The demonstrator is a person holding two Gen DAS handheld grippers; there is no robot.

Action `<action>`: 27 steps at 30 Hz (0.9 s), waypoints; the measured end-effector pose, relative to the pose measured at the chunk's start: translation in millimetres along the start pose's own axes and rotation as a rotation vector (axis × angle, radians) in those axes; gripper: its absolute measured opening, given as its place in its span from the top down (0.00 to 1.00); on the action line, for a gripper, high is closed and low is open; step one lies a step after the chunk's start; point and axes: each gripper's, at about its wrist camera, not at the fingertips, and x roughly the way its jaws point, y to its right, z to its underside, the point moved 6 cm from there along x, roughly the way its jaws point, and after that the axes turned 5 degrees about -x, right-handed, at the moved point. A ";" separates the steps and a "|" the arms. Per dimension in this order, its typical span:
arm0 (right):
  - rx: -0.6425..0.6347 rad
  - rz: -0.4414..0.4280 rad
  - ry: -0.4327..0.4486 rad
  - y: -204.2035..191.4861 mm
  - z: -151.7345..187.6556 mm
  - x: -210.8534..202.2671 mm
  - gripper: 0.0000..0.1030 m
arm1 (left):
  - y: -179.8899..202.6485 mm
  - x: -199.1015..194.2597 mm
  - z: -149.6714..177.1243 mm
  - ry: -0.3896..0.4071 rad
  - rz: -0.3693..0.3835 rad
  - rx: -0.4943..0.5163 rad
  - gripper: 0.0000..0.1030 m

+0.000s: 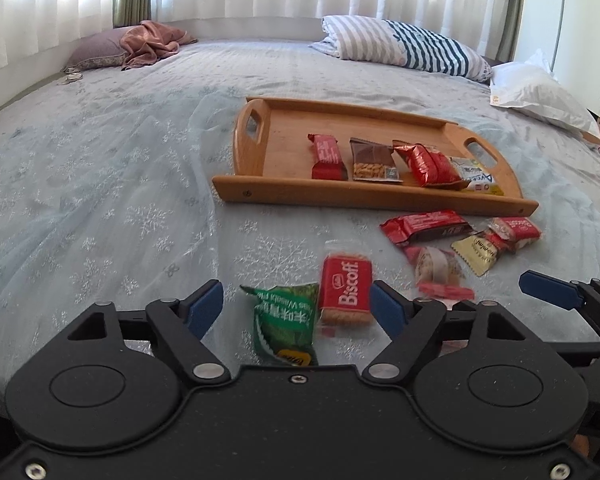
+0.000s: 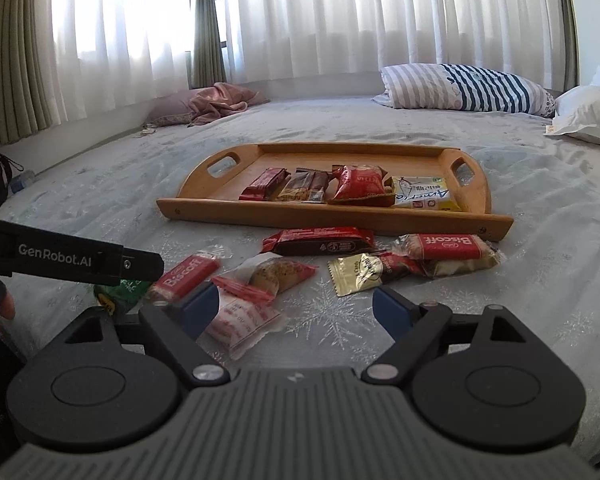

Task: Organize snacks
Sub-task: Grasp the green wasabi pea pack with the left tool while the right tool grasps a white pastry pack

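Left gripper (image 1: 298,308) hangs low over the bed w/ jaws wide apart, holding nothing; between its blue pads (image 1: 204,308) lie two packs: green wasabi-pea pack (image 1: 286,322) and a red Biscoff pack (image 1: 345,294), the latter close to the 3 o'clock pad, looks blurred so maybe shifting. Right gripper (image 2: 296,310) also spread wide & empty, a pink-white wrapper (image 2: 242,320) at its 9 o'clock pad. Bamboo tray (image 1: 260,192) sits at 12 o'clock on the snowflake bedspread (image 1: 100,200), already w/ four snacks in a row along its near wall: red bar (image 1: 328,158), brown nut pack (image 1: 374,160), shiny red pouch (image 1: 426,164), yellow-white pack (image 1: 476,178). Loose pile at approx 2 o'clock of the left gripper: long red bar (image 1: 424,226), gold sachet (image 1: 478,256), second Biscoff (image 1: 516,232), clear biscuit wrapper (image 1: 436,268). Likely step: left picks one of the two packs between its pads. To do it well: centre on just one, prob the Biscoff, so the green pack isn't pinched too; come down till pads nearly touch the cover, close across the short width, firm but not crushing since the biscuit will snap. Soft bedding gives, so don't press in or fabric gets grabbed. Lift clear of the tray's near wall, set it at the free 9 o'clock end of the row, same orientation. Keep right gripper off to 3 o'clock to avoid a clash
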 end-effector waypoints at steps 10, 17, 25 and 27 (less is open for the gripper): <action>-0.047 -0.011 -0.007 -20.6 7.3 1.7 0.11 | -10.8 0.0 11.7 -0.046 -0.004 -0.031 0.58; -0.026 -0.040 -0.010 -26.6 4.6 3.5 0.21 | -7.1 -0.3 13.1 -0.038 -0.021 0.005 0.67; -0.069 -0.036 -0.029 -35.7 6.6 9.0 0.27 | -2.7 9.2 14.4 -0.048 -0.022 0.021 0.68; -0.072 -0.036 -0.033 -37.0 6.9 10.7 0.27 | -2.2 10.9 14.3 -0.046 -0.023 0.023 0.68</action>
